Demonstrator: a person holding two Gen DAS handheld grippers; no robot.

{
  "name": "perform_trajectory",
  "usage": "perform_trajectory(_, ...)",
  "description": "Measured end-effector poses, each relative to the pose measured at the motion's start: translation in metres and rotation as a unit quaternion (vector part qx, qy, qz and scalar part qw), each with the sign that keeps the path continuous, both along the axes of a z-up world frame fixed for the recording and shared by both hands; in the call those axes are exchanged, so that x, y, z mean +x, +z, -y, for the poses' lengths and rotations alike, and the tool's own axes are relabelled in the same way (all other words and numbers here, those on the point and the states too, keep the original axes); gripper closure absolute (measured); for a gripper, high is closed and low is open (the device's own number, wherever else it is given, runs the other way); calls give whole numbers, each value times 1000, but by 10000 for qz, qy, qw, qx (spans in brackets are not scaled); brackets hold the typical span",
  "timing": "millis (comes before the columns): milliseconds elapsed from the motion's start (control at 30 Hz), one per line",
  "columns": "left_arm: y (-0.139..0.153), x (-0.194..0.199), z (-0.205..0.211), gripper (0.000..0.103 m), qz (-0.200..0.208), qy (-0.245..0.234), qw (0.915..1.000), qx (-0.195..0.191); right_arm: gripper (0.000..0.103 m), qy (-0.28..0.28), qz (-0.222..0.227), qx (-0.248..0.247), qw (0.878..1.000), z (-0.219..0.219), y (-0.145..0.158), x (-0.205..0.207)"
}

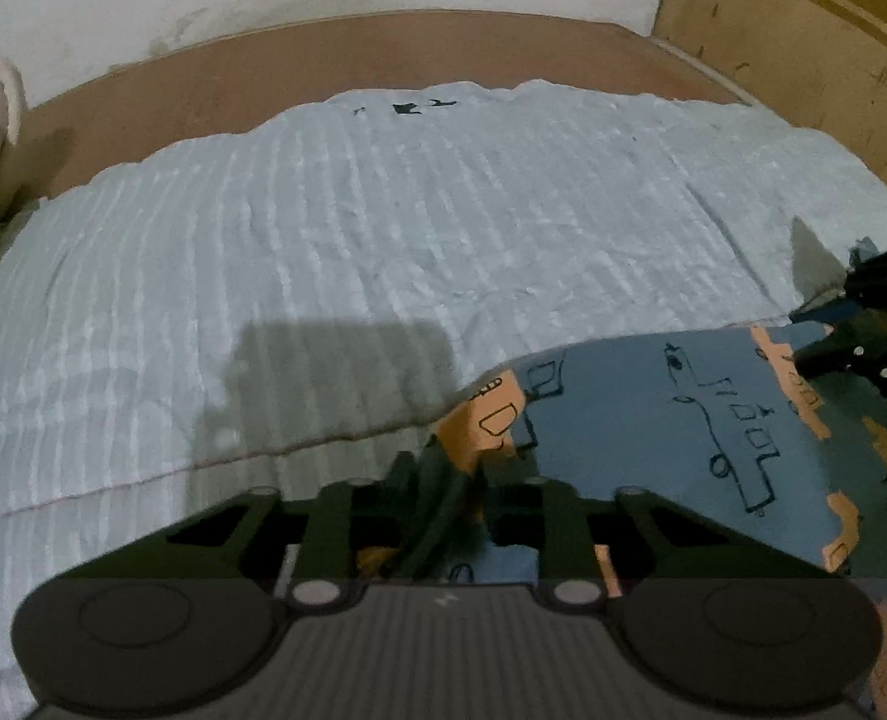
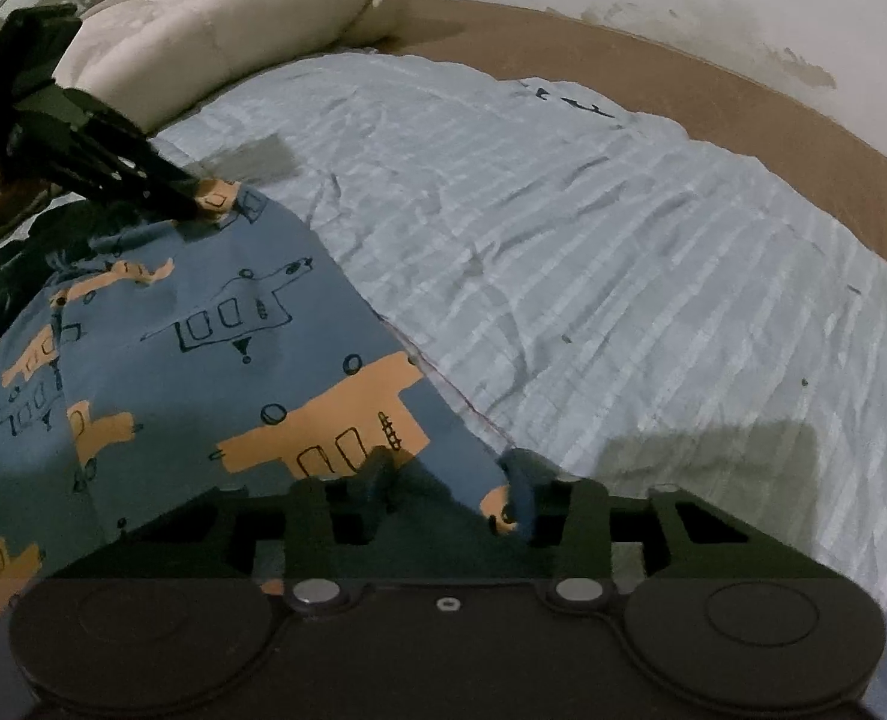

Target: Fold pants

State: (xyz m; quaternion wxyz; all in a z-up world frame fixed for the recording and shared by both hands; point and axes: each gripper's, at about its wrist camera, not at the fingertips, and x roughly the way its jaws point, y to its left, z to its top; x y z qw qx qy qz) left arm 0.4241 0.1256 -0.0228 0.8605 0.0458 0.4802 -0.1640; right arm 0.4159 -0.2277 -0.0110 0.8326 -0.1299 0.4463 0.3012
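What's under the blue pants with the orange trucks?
The blue pants with orange vehicle prints lie on a pale striped quilted bedspread. Whatever is beneath their middle is covered, so it cannot be seen.

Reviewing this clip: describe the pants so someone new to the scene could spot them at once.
A pale blue striped quilt covers the bed. At its near edge lie the pants, with both grippers at their edge. They are the only patterned cloth here: blue with orange patches and black outline drawings.

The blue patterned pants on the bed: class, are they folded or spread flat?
Spread, not yet folded: the pants lie in one flat layer on the pale sheet, each gripper at a corner.
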Motion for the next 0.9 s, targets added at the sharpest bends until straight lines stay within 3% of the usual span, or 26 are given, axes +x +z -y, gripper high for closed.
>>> perform_trajectory(67,3,-6,-1,96,109,-27,9999,-107,82,-5,-26,-9,10000,-1,0,-1)
perform_trajectory(167,12,-13,1,99,289,47,9996,3,101,67,53,-184,9998,-5,4,-6)
perform_trajectory(400,45,-28,-13,100,876,497,9949,75,102,53,870,-738,9935,-30,31,-14)
perform_trajectory(600,53,-30,-38,100,1164,930,9887,148,103,-166,2007,-1036,9740,-66,61,4)
perform_trajectory(700,43,-28,-49,100,1080,1236,9863,172,103,-201,2325,-1134,9658,-88,58,16)
perform_trajectory(900,29,-29,-58,100,1003,1445,9844,100,103,-281,2446,-1350,9598,-112,31,29)
